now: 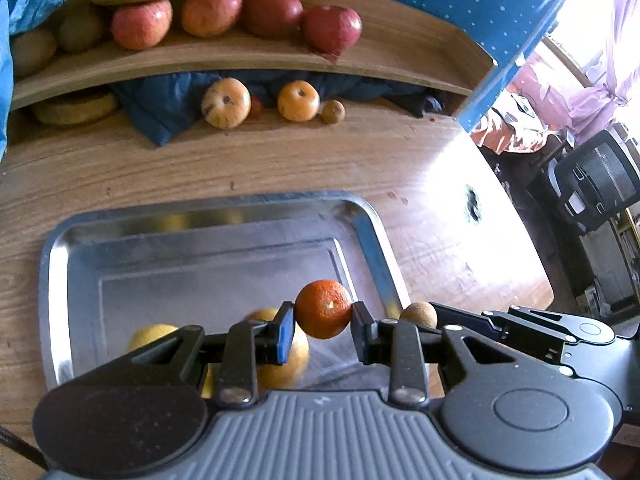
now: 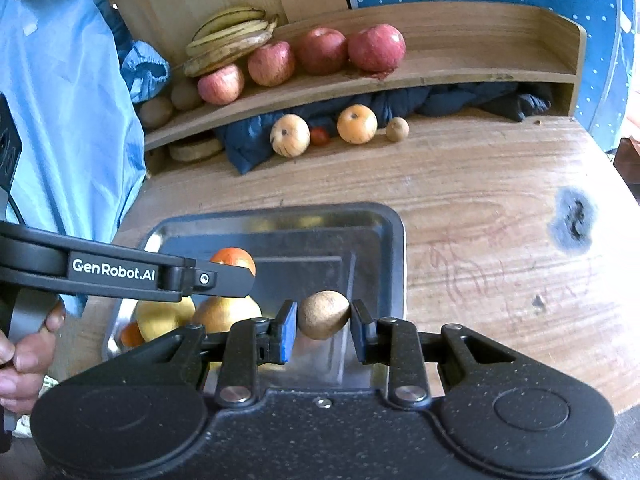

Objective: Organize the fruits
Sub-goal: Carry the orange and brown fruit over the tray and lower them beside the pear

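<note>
My left gripper (image 1: 324, 322) is shut on a small orange tangerine (image 1: 324, 309) and holds it above the steel tray (image 1: 360, 220). My right gripper (image 2: 324, 326) is shut on a small brown fruit (image 2: 323, 314) above the tray's right part (image 2: 394, 248). The brown fruit also shows in the left wrist view (image 1: 419, 314), and the tangerine in the right wrist view (image 2: 232, 258). Yellow and orange fruits (image 2: 228, 312) lie in the tray's near left part, partly hidden by the grippers.
A wooden shelf (image 2: 460, 76) at the back holds red apples (image 2: 376, 48), bananas (image 2: 228, 40) and brown kiwis (image 2: 156, 111). Under it lie two yellow-orange fruits (image 2: 357, 124), a small brown fruit (image 2: 397, 129) and a dark blue cloth (image 2: 460, 100). A blue sleeve (image 2: 60, 120) is on the left.
</note>
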The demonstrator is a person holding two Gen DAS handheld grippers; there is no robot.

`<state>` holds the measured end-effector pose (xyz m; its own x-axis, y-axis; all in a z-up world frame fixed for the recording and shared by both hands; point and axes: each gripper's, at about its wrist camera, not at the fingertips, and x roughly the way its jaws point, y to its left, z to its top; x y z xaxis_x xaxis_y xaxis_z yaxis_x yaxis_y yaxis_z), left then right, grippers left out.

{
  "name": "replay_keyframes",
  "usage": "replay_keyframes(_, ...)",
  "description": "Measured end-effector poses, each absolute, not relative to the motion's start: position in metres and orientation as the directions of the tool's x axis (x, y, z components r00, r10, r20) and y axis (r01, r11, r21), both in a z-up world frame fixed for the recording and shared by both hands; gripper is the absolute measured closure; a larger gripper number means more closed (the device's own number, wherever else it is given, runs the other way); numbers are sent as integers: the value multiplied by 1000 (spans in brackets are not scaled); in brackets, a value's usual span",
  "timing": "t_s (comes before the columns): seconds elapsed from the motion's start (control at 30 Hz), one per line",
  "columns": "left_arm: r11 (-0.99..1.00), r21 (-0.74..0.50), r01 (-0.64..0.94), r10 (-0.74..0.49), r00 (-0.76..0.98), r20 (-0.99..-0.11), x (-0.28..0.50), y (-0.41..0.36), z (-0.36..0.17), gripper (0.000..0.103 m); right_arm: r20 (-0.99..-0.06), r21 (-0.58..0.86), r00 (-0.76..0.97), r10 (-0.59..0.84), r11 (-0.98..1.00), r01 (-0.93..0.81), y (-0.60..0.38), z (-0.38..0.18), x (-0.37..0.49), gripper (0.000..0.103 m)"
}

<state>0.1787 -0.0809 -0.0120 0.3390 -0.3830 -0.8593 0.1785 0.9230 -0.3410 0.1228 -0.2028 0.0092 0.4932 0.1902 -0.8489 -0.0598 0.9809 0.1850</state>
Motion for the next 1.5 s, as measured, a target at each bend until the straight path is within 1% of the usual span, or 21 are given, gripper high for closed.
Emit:
replay_keyframes(0.37,919,-355,173,-391,286,-875,160,-89,-23,70,-863,184,467,194,981,-67,-211,1,104,73)
replay_keyframes(0.63,921,-364,138,-388,263,-883,150,-87,-35,70,-876,186,438,201,979,-77,-208,-10,98,73)
replay_keyframes(1.1,924,-379,50,-379,253,-890,140,-78,-53,70,-900,167,387,201,979,-121,-199,-25,93,73)
replay_keyframes(1.5,931,-364,27,-359,252,-899,136,-72,-57,70,-902,156,381,201,977,-147,-191,-29,93,73)
